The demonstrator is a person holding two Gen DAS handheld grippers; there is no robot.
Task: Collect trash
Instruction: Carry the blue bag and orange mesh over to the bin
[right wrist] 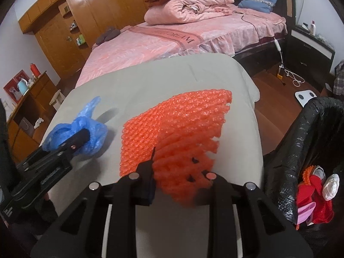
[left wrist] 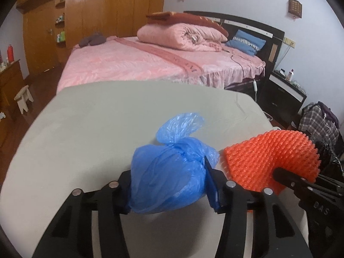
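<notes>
Bedroom setting: grey-covered table (left wrist: 96, 129) in the foreground, pink bed (left wrist: 139, 64) just behind it, wooden wardrobe (left wrist: 107, 6) along the far wall, dark nightstand (left wrist: 286, 90) to the right of the bed.

Left gripper (left wrist: 169, 185): both fingers are pressed against the sides of a crumpled blue plastic bag (left wrist: 167, 172), which fills the gap between them. Its twisted, loose top points away from the camera over the table. From the right wrist view the same bag (right wrist: 79, 133) sits low over the left part of the tabletop, with a shadow just beside it; whether it touches the cloth I cannot tell.

Right gripper (right wrist: 178, 172): fingers closed onto the near edge of an orange foam net (right wrist: 172, 129). The net fans out forward from the pinch, over the right half of the table. Its near fringe hides the right finger, so the grip there is probably firm but only partly visible. In the left wrist view the net (left wrist: 268, 157) is just beside the blue bag, the two apart by a narrow gap.

Black-lined trash bin (right wrist: 305, 139) stands off the table's right edge, near the right gripper. Red, white and pink scraps (right wrist: 318, 200) already lie inside it.

White scale (right wrist: 305, 96) on the wooden floor beyond the bin.
</notes>
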